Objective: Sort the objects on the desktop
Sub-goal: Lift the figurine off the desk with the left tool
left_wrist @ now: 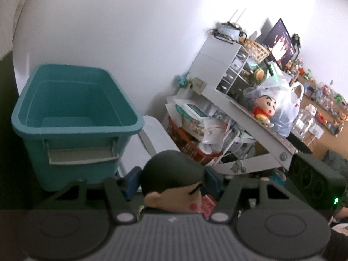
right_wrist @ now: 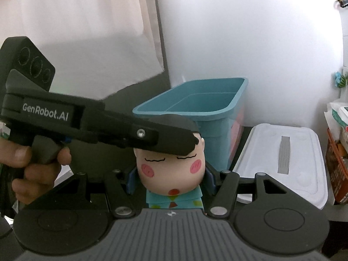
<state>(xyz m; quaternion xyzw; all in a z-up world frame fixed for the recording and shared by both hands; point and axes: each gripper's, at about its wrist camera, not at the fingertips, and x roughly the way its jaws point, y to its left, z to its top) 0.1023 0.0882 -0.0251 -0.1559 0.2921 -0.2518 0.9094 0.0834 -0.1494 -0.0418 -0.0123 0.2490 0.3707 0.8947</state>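
Observation:
A cartoon doll (right_wrist: 171, 169) with black hair, pink cheeks and a teal shirt faces the right wrist camera. My right gripper (right_wrist: 170, 179) is shut on its head, a blue pad against each side. From the left, a hand (right_wrist: 32, 167) holds the left gripper, and one of its fingers (right_wrist: 156, 138) lies across the doll's hair. In the left wrist view the doll's head (left_wrist: 171, 169) sits between the blue pads of the left gripper (left_wrist: 171, 181), which press on both sides. A teal bin (left_wrist: 87, 129) stands just beyond, empty inside; in the right wrist view the bin (right_wrist: 217, 134) is right behind the doll.
A white lid (right_wrist: 282, 158) lies to the right of the bin. Further right are an orange basket (left_wrist: 191, 145) stuffed with packets and a cluttered shelf bearing a second doll in red (left_wrist: 264, 108) and a plastic bag (left_wrist: 282, 102). A white wall is behind.

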